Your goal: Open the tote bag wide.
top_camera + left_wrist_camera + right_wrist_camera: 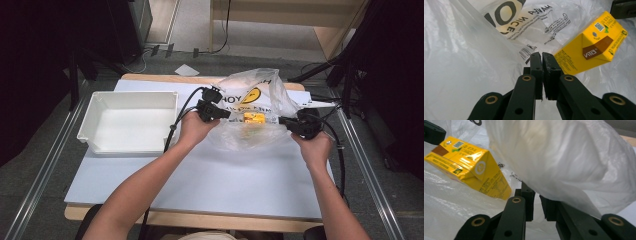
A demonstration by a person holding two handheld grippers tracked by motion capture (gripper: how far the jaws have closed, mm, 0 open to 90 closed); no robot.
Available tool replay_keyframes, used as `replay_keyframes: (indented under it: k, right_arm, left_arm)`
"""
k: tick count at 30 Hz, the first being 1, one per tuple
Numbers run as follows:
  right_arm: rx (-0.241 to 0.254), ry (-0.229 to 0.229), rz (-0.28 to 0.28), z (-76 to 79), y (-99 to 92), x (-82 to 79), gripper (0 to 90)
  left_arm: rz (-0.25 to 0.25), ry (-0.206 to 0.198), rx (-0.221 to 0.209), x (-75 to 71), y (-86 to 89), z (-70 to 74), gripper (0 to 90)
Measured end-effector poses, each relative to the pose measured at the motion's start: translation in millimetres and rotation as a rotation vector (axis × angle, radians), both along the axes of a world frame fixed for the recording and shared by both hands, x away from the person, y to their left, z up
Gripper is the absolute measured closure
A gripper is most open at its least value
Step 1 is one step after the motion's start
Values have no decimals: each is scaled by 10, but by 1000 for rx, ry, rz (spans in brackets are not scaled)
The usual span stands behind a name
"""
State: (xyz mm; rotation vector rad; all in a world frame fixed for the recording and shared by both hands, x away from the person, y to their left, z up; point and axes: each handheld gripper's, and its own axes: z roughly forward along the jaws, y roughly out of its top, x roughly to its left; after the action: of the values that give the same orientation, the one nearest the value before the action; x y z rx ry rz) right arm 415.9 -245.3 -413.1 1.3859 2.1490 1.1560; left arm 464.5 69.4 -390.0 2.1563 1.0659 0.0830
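Room: dim lab-ish space, grey floor, dark stands lurking on both sides, some light wooden furniture sitting way at the back.
Worktop (210, 180): pale board lying on a wooden base, most of the near half sitting bare.
Bag (250, 107): thin see-through plastic bag with black print and a yellow logo, slumping at the far middle of the worktop with its mouth being held wide.
Carton (254, 118): small yellow drink carton lying tilted inside the bag, roughly in the bag's middle, sitting between the two grippers.
Tray (129, 121): white plastic bin sitting left of the bag, well apart from it.
Left gripper (223, 114): hanging onto the bag's left edge; in the left gripper view its fingers (536, 72) are pressing nearly together, looking like they're pinching a fold of film, carton (591, 46) lying just beyond them.
Right gripper (285, 120): working the bag's right edge; in the right gripper view its fingers (527, 200) are sitting a little apart, film draping over the right one, so can't really tell if they're gripping anything. Carton (469, 166) is lying up and left of them.
Hands: a person's bare forearms are reaching in from the near edge toward the bag.
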Motion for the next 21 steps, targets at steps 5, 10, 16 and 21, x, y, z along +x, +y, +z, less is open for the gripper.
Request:
replay_keyframes:
  k: [5,10,16,21]
  right_arm:
    - [-10,-3,-31,-105,25,9,827]
    - [-14,31,-59,-212,40,41,827]
    - [-12,33,-80,-321,33,50,826]
    - [-6,20,-96,-406,7,66,805]
  left_arm:
    - [16,-6,2,10,4,-67,873]
    - [22,-2,4,12,17,-146,870]
    - [38,3,-4,14,33,-242,863]
    - [51,1,-20,50,50,-310,858]
